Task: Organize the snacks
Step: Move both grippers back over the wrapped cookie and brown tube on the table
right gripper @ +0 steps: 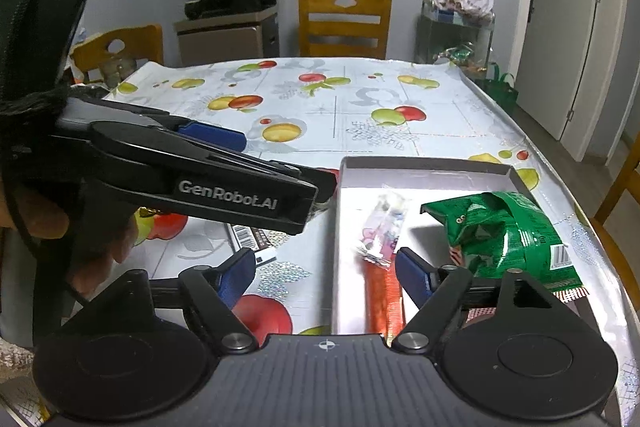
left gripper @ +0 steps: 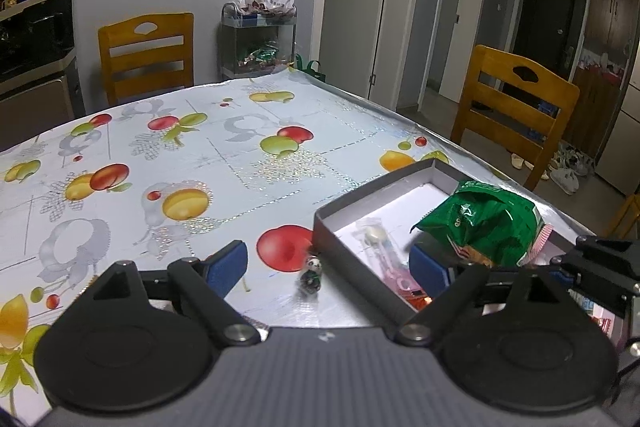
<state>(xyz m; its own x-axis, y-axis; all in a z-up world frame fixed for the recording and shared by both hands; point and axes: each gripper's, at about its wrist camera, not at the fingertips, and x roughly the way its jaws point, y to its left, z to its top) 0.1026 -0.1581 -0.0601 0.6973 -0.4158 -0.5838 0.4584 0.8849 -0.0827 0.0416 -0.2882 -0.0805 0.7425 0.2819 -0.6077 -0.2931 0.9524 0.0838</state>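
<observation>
A shallow grey box (left gripper: 348,227) (right gripper: 424,165) stands at the table's near right. In it lie a crumpled green snack bag (left gripper: 484,223) (right gripper: 508,231), a clear-and-pink sweet packet (left gripper: 378,241) (right gripper: 384,227) and an orange-red packet (right gripper: 380,295). My left gripper (left gripper: 328,267) is open. A small panda-wrapped sweet (left gripper: 312,273), blurred, is on the cloth between its fingers, just left of the box wall, and neither pad touches it. My right gripper (right gripper: 326,277) is open over the box's near left wall, with its right pad inside the box beside the green bag.
A barcoded dark packet (right gripper: 256,243) lies on the fruit-print tablecloth (left gripper: 240,147) under my left gripper (right gripper: 276,163), which a hand holds. Wooden chairs (left gripper: 516,115) (right gripper: 344,23) stand around the table. A wire cart (left gripper: 260,39) with a tied bag on top stands by the far wall.
</observation>
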